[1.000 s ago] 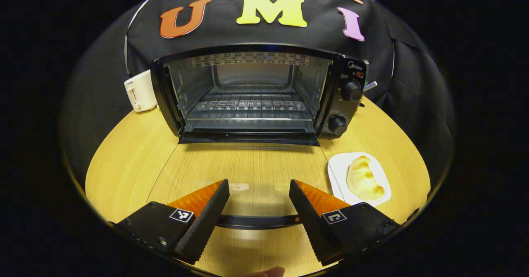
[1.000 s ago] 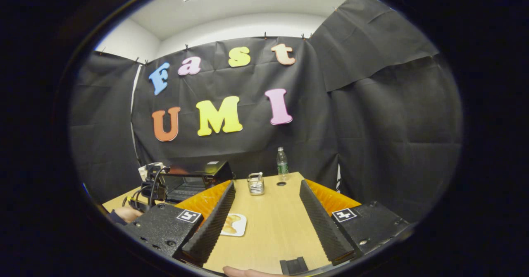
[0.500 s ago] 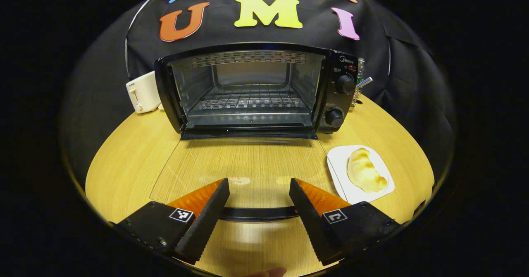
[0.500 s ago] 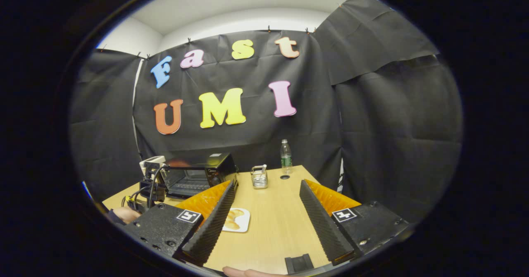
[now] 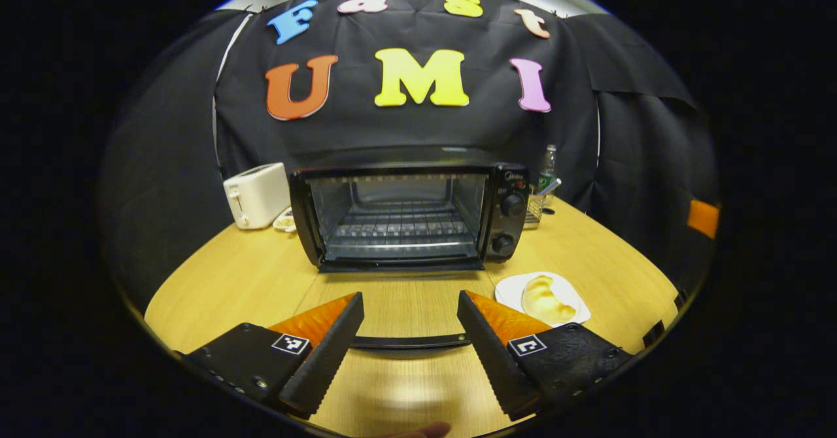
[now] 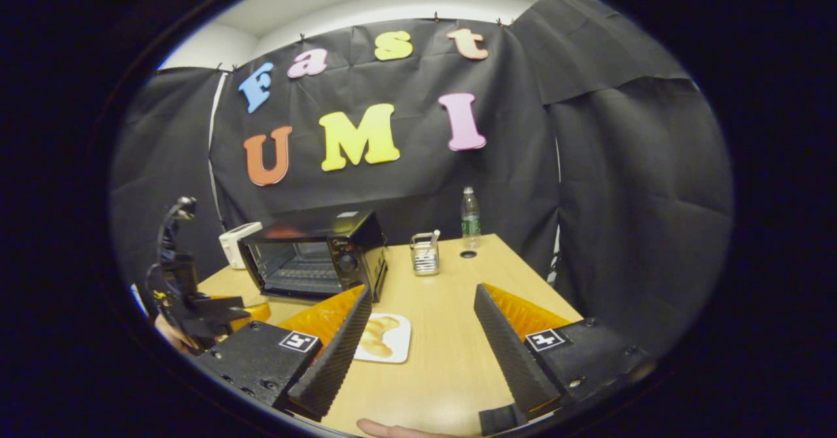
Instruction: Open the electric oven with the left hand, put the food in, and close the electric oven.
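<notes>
The black electric oven (image 5: pixel 399 216) stands at the back of the wooden table (image 5: pixel 229 281), its glass door (image 5: pixel 399 301) folded down flat toward me and the rack inside bare. The door's handle (image 5: pixel 409 342) runs across just beyond my left gripper (image 5: pixel 409 330), which is open and pressing on nothing. A croissant (image 5: pixel 543 297) lies on a white plate (image 5: pixel 575 310) right of the door. In the right gripper view, the right gripper (image 6: pixel 422 340) is open above the table, the croissant (image 6: pixel 378 335) sits beside its left finger, and the oven (image 6: pixel 314 255) is further back. The left gripper (image 6: pixel 189 294) shows at far left.
A white toaster (image 5: pixel 256 195) stands left of the oven. A wire basket (image 6: pixel 425 255) and a water bottle (image 6: pixel 469 219) are at the table's back right. Black cloth walls close in the table behind and at the right. A fingertip (image 6: pixel 386 430) shows at the bottom edge.
The left gripper view has drawn back and tilted up, so the oven looks smaller and farther. The right gripper view has tilted down, bringing oven and plate more into sight. Both grippers stay open.
</notes>
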`<state>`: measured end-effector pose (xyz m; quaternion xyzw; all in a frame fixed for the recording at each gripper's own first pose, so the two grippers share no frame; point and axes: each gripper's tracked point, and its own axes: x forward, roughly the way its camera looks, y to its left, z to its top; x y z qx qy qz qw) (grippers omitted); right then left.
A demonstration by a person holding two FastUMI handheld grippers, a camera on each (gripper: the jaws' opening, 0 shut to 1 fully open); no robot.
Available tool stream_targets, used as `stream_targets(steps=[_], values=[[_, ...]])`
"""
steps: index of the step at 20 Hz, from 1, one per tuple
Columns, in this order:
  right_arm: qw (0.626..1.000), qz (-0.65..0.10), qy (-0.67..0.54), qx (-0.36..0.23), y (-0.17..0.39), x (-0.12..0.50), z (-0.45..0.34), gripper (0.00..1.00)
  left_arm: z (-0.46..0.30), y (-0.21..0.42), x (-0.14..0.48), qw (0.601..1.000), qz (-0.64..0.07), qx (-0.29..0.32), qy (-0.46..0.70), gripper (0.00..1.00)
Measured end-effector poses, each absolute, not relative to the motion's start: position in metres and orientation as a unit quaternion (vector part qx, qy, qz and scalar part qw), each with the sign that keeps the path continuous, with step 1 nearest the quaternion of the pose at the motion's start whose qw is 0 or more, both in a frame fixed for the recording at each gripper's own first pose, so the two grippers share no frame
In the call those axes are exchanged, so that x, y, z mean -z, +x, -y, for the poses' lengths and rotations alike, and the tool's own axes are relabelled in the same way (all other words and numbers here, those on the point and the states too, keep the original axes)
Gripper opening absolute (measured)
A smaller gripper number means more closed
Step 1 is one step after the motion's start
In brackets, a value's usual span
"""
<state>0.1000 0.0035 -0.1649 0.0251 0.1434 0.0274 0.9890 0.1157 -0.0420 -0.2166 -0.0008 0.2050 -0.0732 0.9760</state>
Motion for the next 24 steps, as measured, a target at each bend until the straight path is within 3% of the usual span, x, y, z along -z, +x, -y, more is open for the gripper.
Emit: stream_targets(steps=[9, 17, 24], values=[[0.967, -0.248, 0.002, -0.054, 0.156, 0.256, -0.067, 0.96, -0.004, 0.032, 0.082, 0.996, -0.064, 0.055, -0.016, 0.94], [0.944, -0.323, -0.007, -0.072, 0.175, 0.325, -0.093, 1.00, -0.039, -0.025, 0.072, 0.998, -0.040, 0.044, -0.027, 0.94], [0.936, -0.338, -0.040, -0.087, 0.184, 0.360, -0.095, 0.90, -0.040, -0.025, 0.084, 0.998, -0.049, 0.043, -0.007, 0.94]])
